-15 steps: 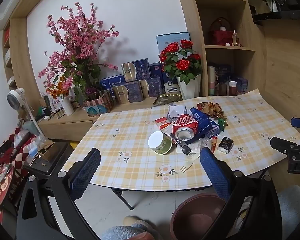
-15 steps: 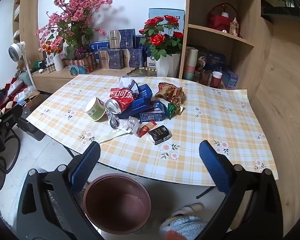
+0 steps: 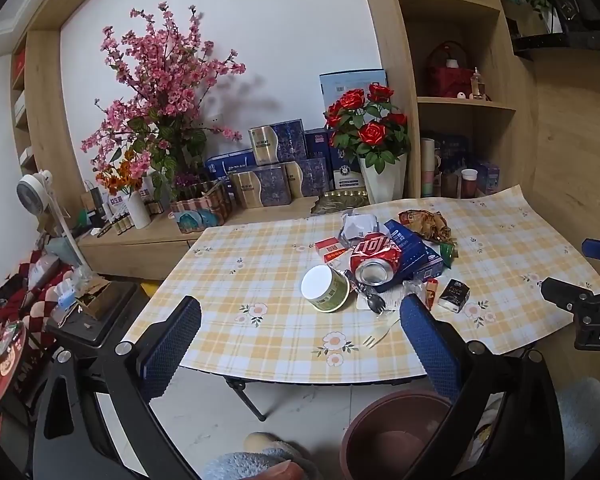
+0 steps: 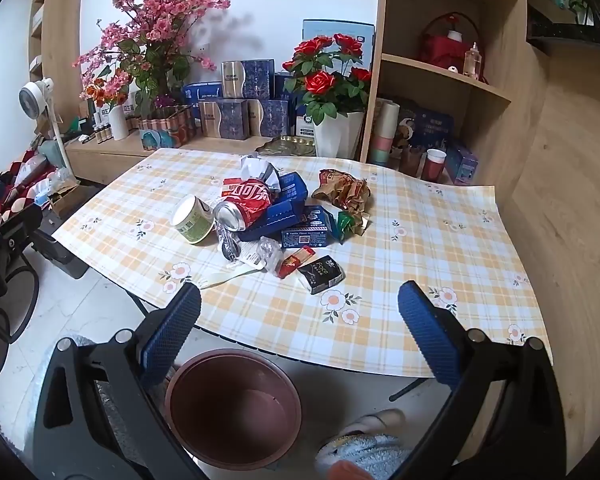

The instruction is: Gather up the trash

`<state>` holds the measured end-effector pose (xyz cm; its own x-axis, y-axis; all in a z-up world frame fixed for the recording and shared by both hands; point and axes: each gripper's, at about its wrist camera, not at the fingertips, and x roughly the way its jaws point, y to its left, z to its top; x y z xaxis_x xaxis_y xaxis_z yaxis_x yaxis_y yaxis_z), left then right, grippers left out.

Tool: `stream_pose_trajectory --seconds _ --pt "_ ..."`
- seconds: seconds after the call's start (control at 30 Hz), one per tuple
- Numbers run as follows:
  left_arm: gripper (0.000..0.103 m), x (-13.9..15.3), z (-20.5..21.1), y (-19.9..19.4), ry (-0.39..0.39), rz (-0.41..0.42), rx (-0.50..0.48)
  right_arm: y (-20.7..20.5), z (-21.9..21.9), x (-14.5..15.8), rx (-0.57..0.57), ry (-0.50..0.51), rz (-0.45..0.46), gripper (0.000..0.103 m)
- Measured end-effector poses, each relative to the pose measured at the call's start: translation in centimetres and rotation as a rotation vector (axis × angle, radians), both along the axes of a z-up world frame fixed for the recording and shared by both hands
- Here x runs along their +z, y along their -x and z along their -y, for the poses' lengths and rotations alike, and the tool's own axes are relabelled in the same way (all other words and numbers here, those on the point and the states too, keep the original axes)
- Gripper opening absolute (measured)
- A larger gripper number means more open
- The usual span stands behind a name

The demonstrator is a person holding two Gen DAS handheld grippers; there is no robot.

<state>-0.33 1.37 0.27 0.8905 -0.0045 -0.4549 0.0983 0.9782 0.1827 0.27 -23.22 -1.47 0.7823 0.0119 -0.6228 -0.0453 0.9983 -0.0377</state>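
None of the trash appears collected yet: the brown bin (image 4: 236, 408) on the floor below the table's near edge looks empty inside, as far as its visible bottom shows, and the whole pile sits on the checked tablecloth (image 4: 420, 248).

Taking the crushed red can (image 4: 246, 202) as the landmark, the litter clusters tightly round it. A green paper cup (image 4: 194, 220) lies on its side just left of the can. Blue cartons (image 4: 288, 204) lie under and to the right of it, with a crumpled white paper (image 4: 260, 170) behind. A brown snack wrapper (image 4: 344, 192) sits further right, apart from the can, and a small green wrapper (image 4: 350, 222) lies just below that. In front of the can are a black plastic spoon (image 3: 374, 303), clear film (image 4: 268, 252), a red sachet (image 4: 296, 260) and a small black packet (image 4: 322, 274). A pale plastic fork (image 3: 380, 332) lies nearest the table's front edge.

The left gripper (image 3: 300, 340) has its jaws spread wide and holds nothing; it hangs short of the table, well in front of the can. The right gripper (image 4: 300, 332) is likewise spread and empty, above the bin and facing the pile.

By my judgement the task is at its very start: every piece remains to be picked up and dropped in the bin, probably beginning with the near items such as the black packet or the cup.
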Motion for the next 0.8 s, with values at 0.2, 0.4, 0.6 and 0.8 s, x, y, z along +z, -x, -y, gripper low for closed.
stream_pose_trajectory --seconds 0.2,0.4,0.6,0.8 --pt "0.098 0.44 0.04 -0.08 0.007 0.001 0.006 -0.10 -0.19 -0.09 0.000 0.004 0.000 0.097" --pt "0.098 0.67 -0.18 -0.07 0.006 0.002 0.006 -0.10 -0.20 -0.05 -0.001 0.004 0.000 0.097" --pt "0.098 0.59 -0.15 -0.03 0.005 0.003 0.007 -0.11 -0.24 0.00 -0.002 0.004 -0.003 0.097" --pt "0.098 1.20 -0.36 -0.08 0.004 0.003 0.008 -0.21 0.09 0.01 -0.006 0.004 -0.005 0.097"
